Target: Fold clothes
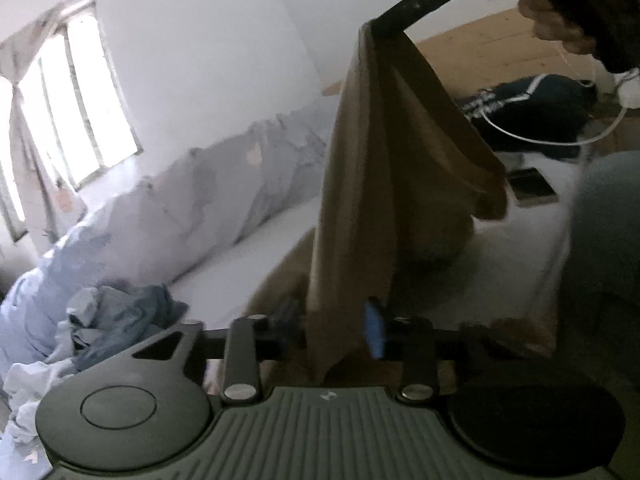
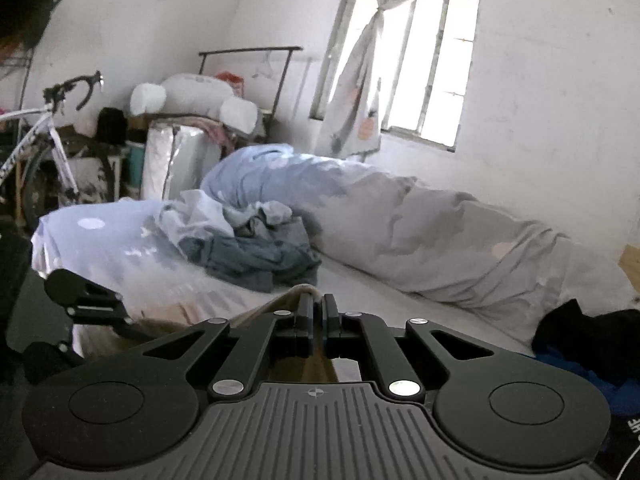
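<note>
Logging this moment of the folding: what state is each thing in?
Tan cloth garment: lifted, hanging between both grippers, lower part on the bed.
Left gripper: shut on the garment.
Right gripper: shut on the garment.
Blue-grey clothes pile: crumpled, unfolded.
Patterned curtain: tied back.

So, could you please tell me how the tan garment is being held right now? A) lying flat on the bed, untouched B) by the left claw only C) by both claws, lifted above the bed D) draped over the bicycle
C: the tan garment hangs from the right claw up high, its lower edge pinched in the left claw above the bed.
</note>
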Tool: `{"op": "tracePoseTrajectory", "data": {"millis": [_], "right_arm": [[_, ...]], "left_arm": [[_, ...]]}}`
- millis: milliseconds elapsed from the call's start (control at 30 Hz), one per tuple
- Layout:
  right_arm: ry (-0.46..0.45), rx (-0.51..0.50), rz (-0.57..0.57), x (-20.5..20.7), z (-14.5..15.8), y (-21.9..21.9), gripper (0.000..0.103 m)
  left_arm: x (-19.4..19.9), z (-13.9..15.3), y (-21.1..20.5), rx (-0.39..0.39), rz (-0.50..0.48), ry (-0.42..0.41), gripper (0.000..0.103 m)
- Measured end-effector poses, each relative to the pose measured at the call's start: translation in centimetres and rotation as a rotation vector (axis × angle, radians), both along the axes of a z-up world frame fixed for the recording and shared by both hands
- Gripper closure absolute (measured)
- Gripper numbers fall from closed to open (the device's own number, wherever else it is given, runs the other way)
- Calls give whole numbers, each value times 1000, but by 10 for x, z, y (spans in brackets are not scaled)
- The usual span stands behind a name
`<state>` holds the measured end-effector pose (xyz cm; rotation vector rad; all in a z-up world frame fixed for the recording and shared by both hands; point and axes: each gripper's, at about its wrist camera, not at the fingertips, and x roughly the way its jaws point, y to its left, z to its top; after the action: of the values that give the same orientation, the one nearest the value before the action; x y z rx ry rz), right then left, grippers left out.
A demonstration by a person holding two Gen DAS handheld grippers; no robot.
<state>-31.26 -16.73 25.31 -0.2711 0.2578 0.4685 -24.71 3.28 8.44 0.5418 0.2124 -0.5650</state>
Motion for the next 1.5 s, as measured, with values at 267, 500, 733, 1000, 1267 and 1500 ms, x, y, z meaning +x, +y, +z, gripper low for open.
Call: {"op": "tracePoseTrajectory", "data": {"millis": [267, 500, 733, 1000, 1267, 1500], "right_arm": [[-18, 22, -1, 5, 7, 4, 99], [19, -7, -23, 7, -5, 15, 102], [228, -191, 87, 16, -56, 27, 97], [386, -392, 178, -5, -96, 52, 57], [342, -504, 139, -8, -117, 72, 79], [180, -445, -2, -1, -93, 57, 97]], "left_arm": [[2, -7, -21, 41, 24, -37, 78], [21, -24, -28, 79, 15, 54, 95], [23, -29, -19, 72, -7, 121, 96], [28, -30, -15, 38, 12, 147, 96], [26, -31, -12, 27, 9, 145, 96], [18, -26, -5, -5, -25, 137, 51]]}}
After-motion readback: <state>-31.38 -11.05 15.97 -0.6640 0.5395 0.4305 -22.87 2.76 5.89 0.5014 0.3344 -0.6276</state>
